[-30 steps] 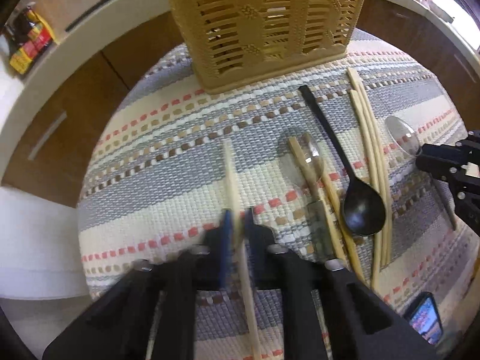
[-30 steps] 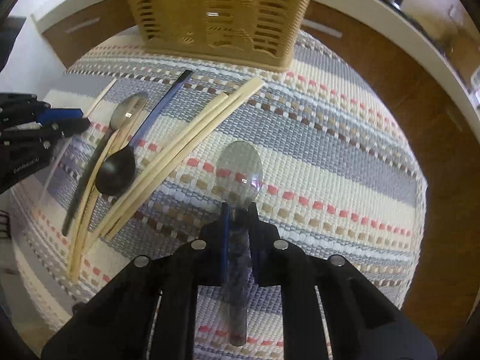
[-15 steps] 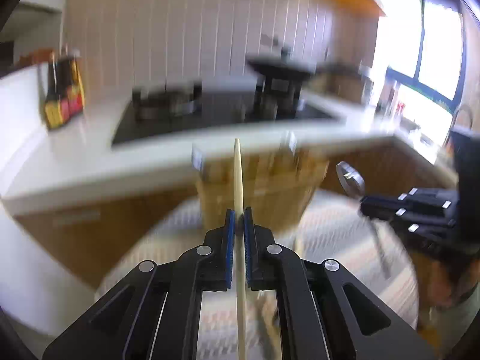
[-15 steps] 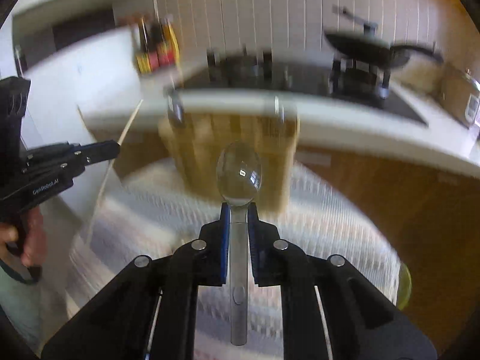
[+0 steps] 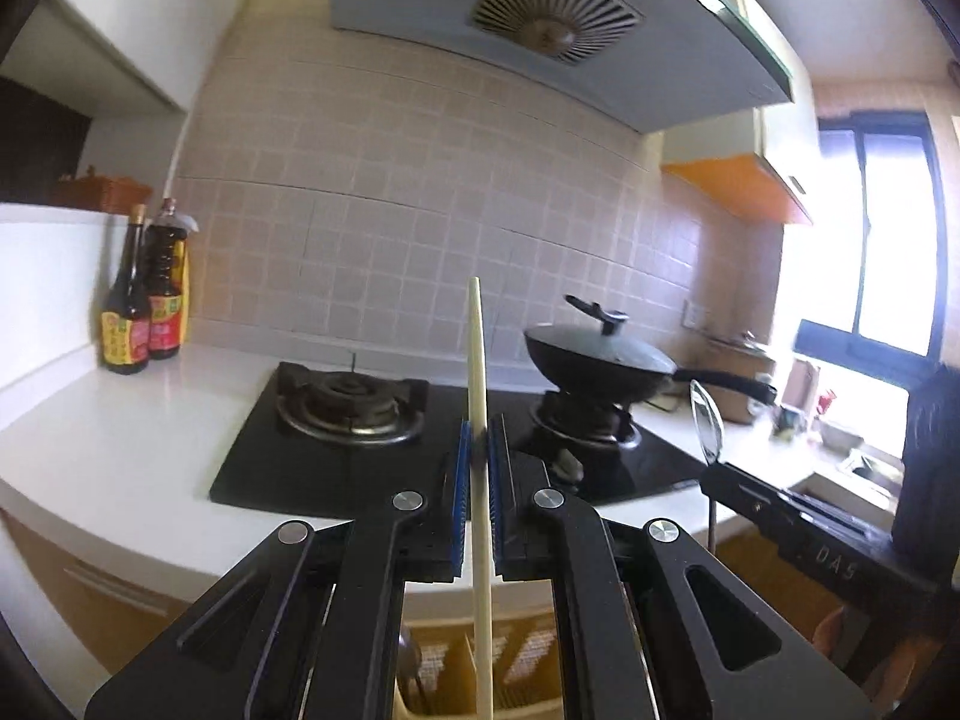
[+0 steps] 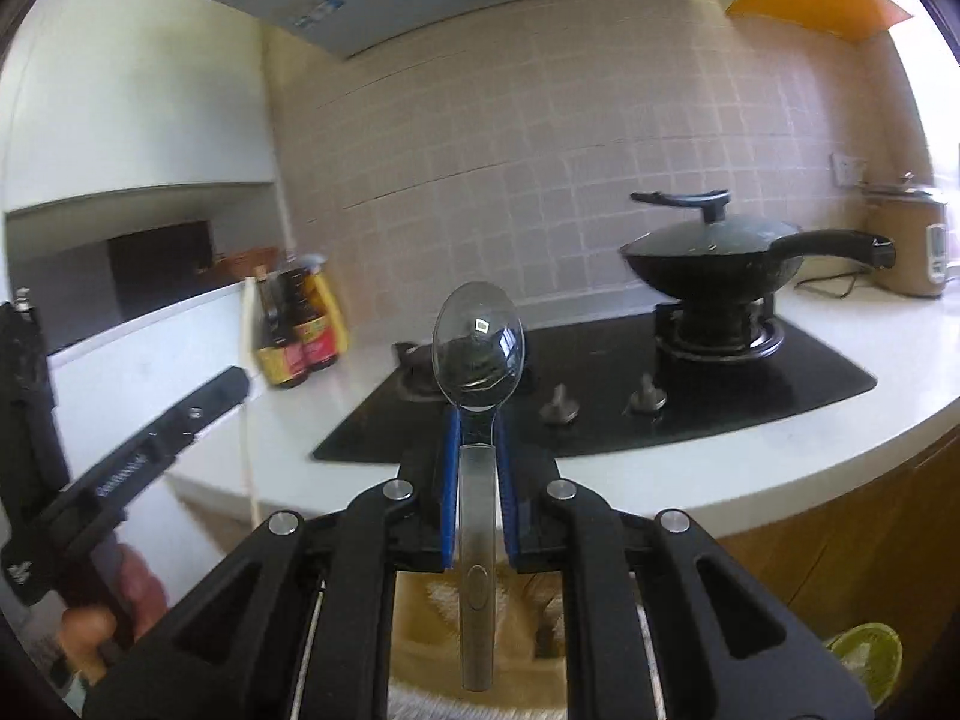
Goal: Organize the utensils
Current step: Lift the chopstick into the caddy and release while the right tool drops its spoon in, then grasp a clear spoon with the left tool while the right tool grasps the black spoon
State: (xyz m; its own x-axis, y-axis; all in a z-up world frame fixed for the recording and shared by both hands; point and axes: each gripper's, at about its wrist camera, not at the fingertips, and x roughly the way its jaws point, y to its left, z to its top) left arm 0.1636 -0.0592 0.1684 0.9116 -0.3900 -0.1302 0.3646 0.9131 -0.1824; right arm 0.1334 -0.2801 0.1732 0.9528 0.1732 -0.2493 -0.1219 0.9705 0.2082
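Simultaneously, each gripper carries one utensil upright above the slotted basket (image 5: 528,669). Left gripper (image 5: 478,468): pads clamped on a pale chopstick (image 5: 476,360), its tip pointing up. Right gripper (image 6: 477,468): pads pinching the neck of a clear spoon (image 6: 478,345), bowl uppermost. Holding both vertical presumably suits lowering them handle-first into the basket's compartments.
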